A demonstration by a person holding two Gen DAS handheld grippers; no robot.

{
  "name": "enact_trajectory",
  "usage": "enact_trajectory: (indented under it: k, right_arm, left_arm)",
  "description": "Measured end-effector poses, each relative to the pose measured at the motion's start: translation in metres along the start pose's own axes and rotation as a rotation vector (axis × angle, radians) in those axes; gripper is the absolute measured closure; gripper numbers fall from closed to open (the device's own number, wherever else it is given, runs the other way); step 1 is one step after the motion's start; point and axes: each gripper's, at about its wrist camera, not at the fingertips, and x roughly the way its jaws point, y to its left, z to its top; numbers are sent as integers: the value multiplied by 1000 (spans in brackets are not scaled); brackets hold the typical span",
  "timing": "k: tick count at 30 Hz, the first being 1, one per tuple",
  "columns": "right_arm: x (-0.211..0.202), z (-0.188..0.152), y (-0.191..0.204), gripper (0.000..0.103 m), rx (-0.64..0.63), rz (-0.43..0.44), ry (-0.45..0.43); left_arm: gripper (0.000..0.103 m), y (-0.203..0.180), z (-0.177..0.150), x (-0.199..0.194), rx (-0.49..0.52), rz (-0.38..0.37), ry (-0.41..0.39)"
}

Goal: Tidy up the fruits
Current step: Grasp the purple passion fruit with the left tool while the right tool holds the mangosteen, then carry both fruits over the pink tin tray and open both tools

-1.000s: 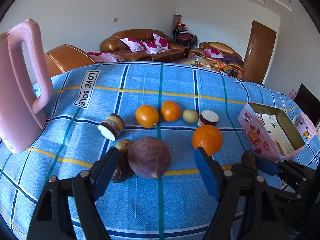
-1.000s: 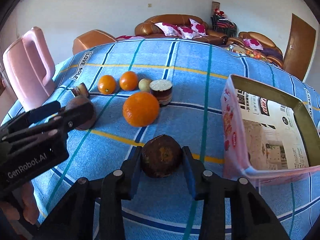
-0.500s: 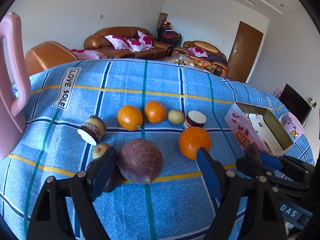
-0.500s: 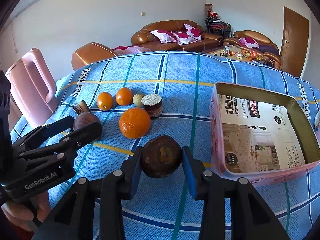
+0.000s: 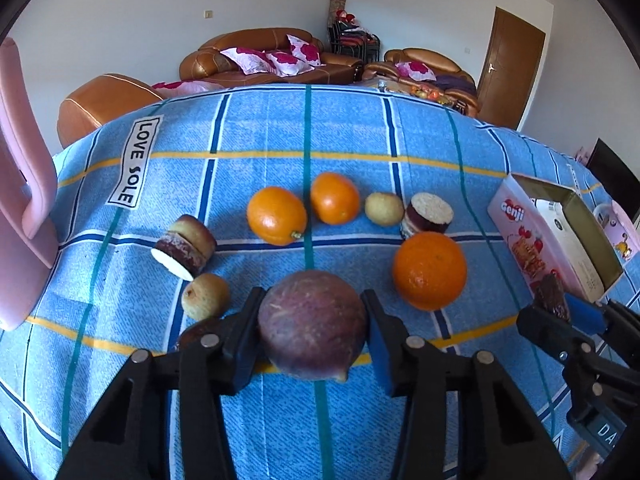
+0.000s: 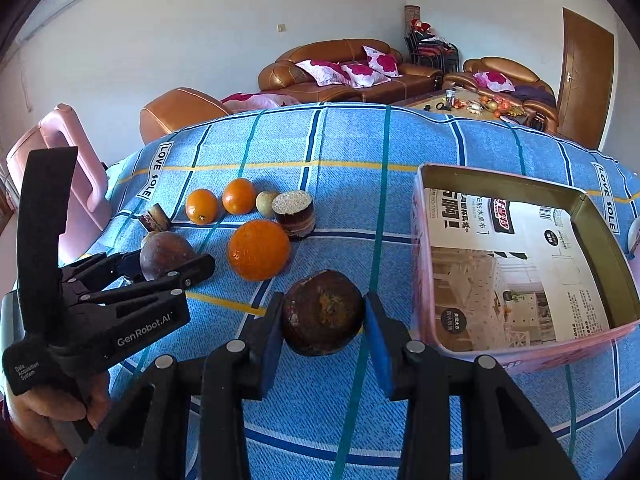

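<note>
Blue checked cloth (image 5: 256, 140) is spread over the bench, and the fruit is laid out on it. A purple-brown round fruit (image 5: 312, 326) is seen between the fingers of the left tool (image 5: 314, 334); the left pad is pressed against it, while it cannot be told whether the right blue pad (image 5: 378, 354) touches it, so a firm grip cannot be confirmed. In the right wrist view the same tool (image 6: 168, 266) is seen from the side with that fruit (image 6: 164, 254) between its fingers. A dark brown fruit with an orange patch (image 6: 323, 312) is clamped between the closed pads of the right tool (image 6: 324, 320), near the front of the cloth and just beside the open pink box (image 6: 424, 264); from the left wrist view this fruit (image 5: 552, 302) is seen close to the box (image 5: 520, 232). A large orange (image 5: 429, 270) is placed between the two tools. Behind it, two smaller oranges (image 5: 277, 215) (image 5: 335, 198), a small yellowish fruit (image 5: 384, 209) and a cut purple piece with a pale top (image 5: 428, 216) are lined up in a row. Another cut piece (image 5: 184, 246) lies on its side to the left, with a small tan fruit (image 5: 205, 295) just in front of it. A pink chair (image 5: 24, 208) is seen at the left edge, and brown sofas (image 6: 340, 68) stand by the far wall.
</note>
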Motion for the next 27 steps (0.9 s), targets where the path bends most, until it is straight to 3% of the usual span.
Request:
enact_trajectory:
  k: [6, 11, 16, 19, 27]
  right_arm:
    - [-12, 0, -3, 62, 17, 26, -73]
    - [-28, 5, -8, 62, 38, 52, -150]
    - [-39, 10, -8, 62, 21, 18, -212]
    - [-46, 13, -13, 62, 11, -16, -254]
    - [-62, 11, -54, 62, -4, -122, -337]
  left_arm:
    - [54, 12, -1, -13, -65, -24, -50]
    - [54, 17, -5, -37, -131, 3, -182]
    - [54, -18, -6, -54, -48, 103, -304]
    - [54, -36, -4, -60, -36, 86, -343]
    - [54, -92, -3, -53, 43, 74, -356]
